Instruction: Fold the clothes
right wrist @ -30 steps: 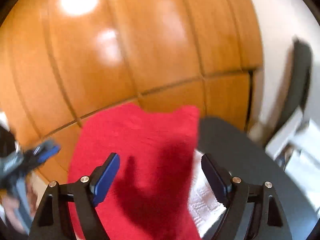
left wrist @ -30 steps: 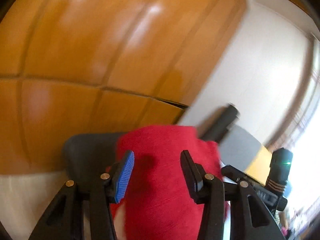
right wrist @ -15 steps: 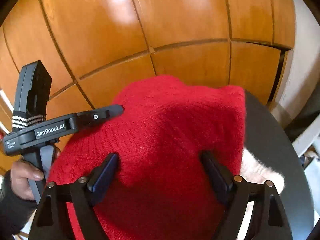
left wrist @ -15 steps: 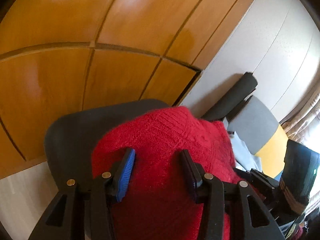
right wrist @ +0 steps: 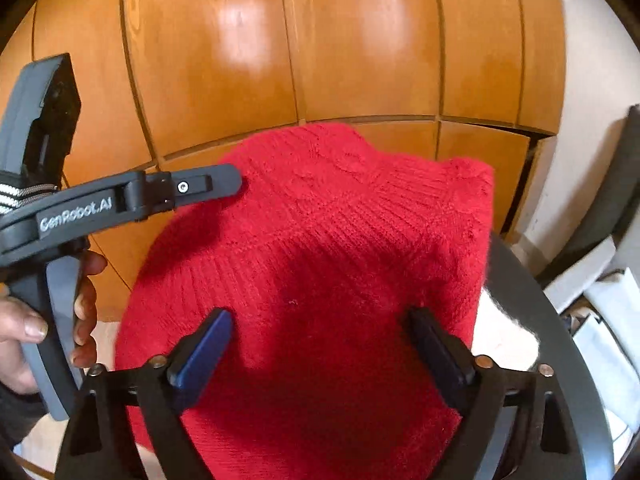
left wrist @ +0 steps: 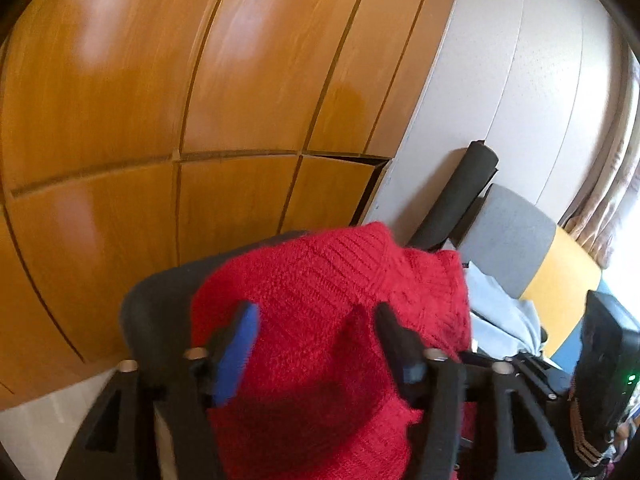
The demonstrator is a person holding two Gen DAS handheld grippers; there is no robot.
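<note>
- Red sweater (right wrist: pixel 320 280) heaped on dark round table (right wrist: pixel 560 320), ribbed band across its top; knit fills middle of both views.
- Left gripper (left wrist: pixel 316 320) over near part of sweater, jaws spread wide with red knit between and beneath them; cannot tell whether pads touch the knit.
- Right gripper (right wrist: pixel 320 340) over sweater too, jaws wide apart, one blue pad (right wrist: pixel 204 348) at each side of a shadowed patch of knit, nothing pinched.
- In right view, left gripper (right wrist: pixel 200 188) seen side-on at left of sweater, fingertip at its upper left edge; bare hand (right wrist: pixel 48 320) wrapped around its grey handle.
- White fluffy cloth (right wrist: pixel 504 328) on table, just right of sweater, partly under it.
- Wood panels (left wrist: pixel 200 120) behind table.
- Pale blue cloth (left wrist: pixel 500 308) right of sweater in left view, beside grey and yellow chair (left wrist: pixel 520 248).
- Black roll (left wrist: pixel 460 196) leaning on white wall (left wrist: pixel 520 80) beyond sweater.
</note>
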